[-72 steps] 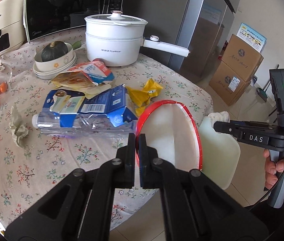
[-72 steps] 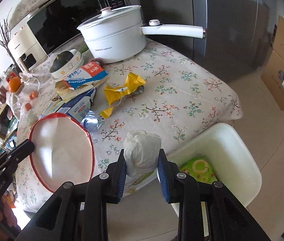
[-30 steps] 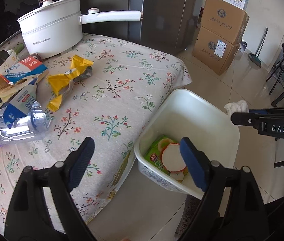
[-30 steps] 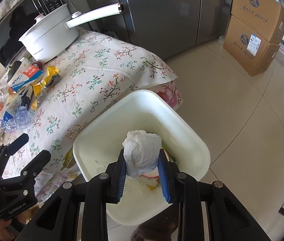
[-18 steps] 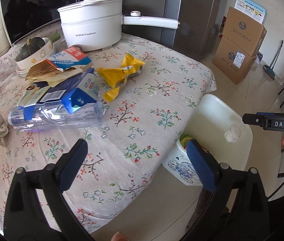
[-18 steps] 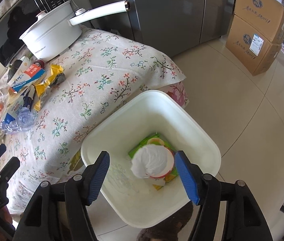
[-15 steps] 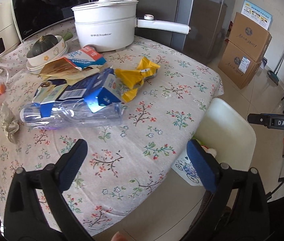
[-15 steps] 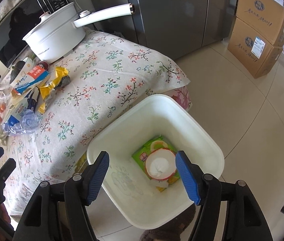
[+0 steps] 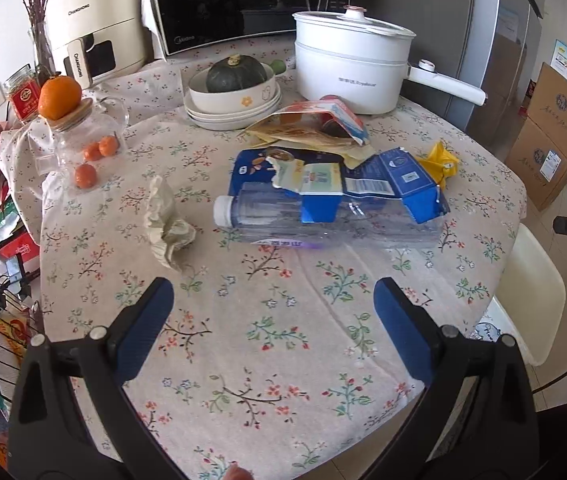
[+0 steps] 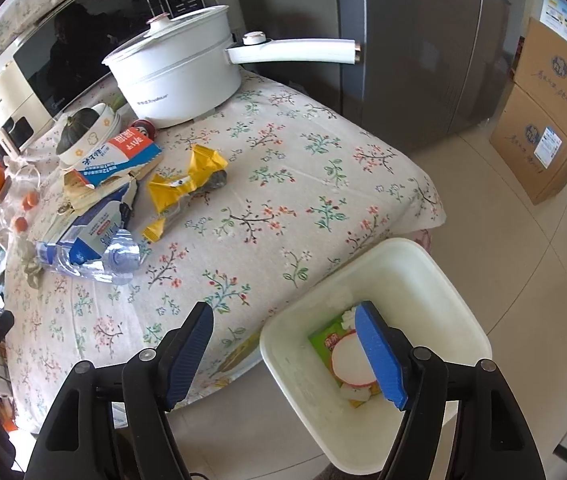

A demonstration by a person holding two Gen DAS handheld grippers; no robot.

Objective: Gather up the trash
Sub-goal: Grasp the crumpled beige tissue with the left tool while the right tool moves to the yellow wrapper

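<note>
Both claws, left claw [image 9: 269,316] wide open and empty, right claw [image 10: 283,340] empty, jaws opening: bottle [image 9: 323,220], frame centre, may roll off the surface [image 9: 283,360] if nudged.

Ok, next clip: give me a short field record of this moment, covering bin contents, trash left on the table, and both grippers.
bin: white bin on the floor beside the table, holding a paper plate on a green wrapper
table trash: plastic bottle, blue carton, yellow wrapper, crumpled tissue
left gripper: open, empty, over the table
right gripper: jaws opening, empty, by the bin
</note>
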